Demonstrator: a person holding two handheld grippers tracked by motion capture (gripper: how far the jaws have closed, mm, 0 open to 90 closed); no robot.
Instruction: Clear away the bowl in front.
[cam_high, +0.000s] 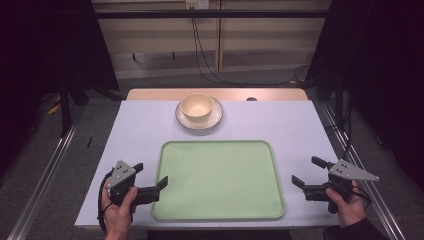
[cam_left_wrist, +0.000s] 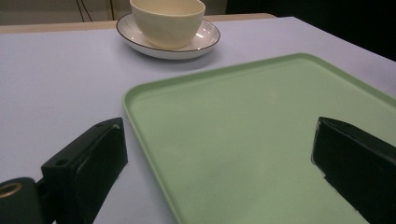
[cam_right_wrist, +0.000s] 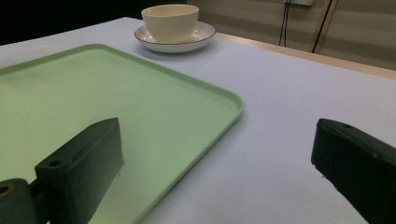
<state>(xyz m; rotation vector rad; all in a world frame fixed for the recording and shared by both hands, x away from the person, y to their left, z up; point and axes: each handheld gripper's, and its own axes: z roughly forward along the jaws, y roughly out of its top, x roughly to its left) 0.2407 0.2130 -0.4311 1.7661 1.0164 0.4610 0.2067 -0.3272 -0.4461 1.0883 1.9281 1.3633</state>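
A pale green tray (cam_high: 218, 179) lies in the middle of the white table, nothing on it. Behind it a cream bowl (cam_high: 196, 107) stands on a white plate with a dark rim (cam_high: 215, 118). My left gripper (cam_high: 150, 174) is held at the tray's left edge, open, its jaws straddling the rim of the tray (cam_left_wrist: 149, 135). My right gripper (cam_high: 309, 171) is held just off the tray's right edge, open, with one jaw over the tray (cam_right_wrist: 140, 102) and the other over bare table. The bowl (cam_left_wrist: 167, 21) and plate (cam_left_wrist: 208, 39) are far ahead of the left jaws; bowl (cam_right_wrist: 170, 22) and plate (cam_right_wrist: 201, 33) likewise for the right.
The white table (cam_high: 140, 130) has a wooden strip along its far edge. Cables (cam_high: 200, 55) hang down the back wall. Metal rails (cam_high: 50, 165) run along the floor on both sides. Dark curtains flank the area.
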